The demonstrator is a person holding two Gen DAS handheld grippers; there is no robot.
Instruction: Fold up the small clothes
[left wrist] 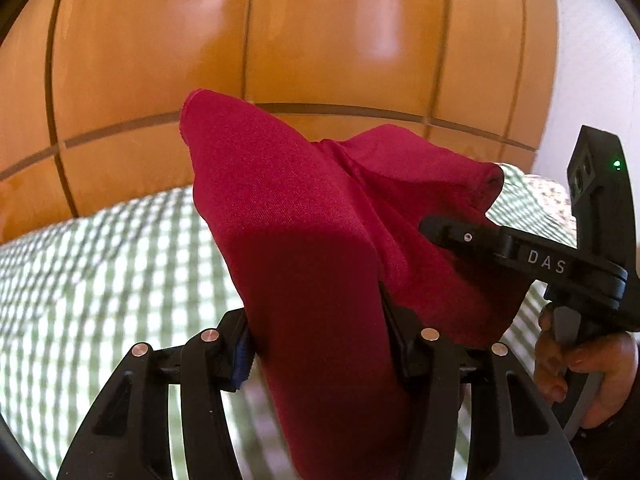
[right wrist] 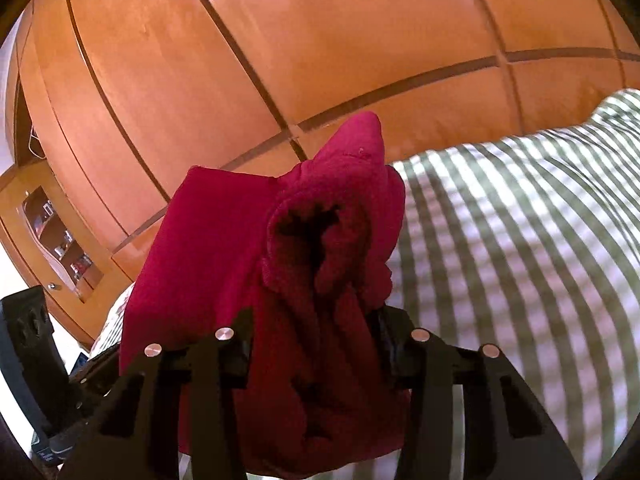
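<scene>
A small dark red garment [left wrist: 304,216] hangs between my two grippers, lifted above the green-and-white checked bed cover [left wrist: 100,272]. My left gripper [left wrist: 316,344] is shut on one part of it, the cloth draped over the fingers. My right gripper [right wrist: 312,340] is shut on a bunched part of the same garment [right wrist: 320,240], whose fleecy inside and an opening show. The right gripper also shows in the left wrist view [left wrist: 448,232], pinching the cloth from the right. A flat fold of the garment [right wrist: 208,240] hangs to the left.
An orange wooden wardrobe [left wrist: 320,40] with dark seams stands behind the bed. A wooden shelf unit [right wrist: 60,240] with small items is at the left of the right wrist view. The checked cover [right wrist: 520,240] spreads to the right. A hand [left wrist: 592,368] holds the right gripper's handle.
</scene>
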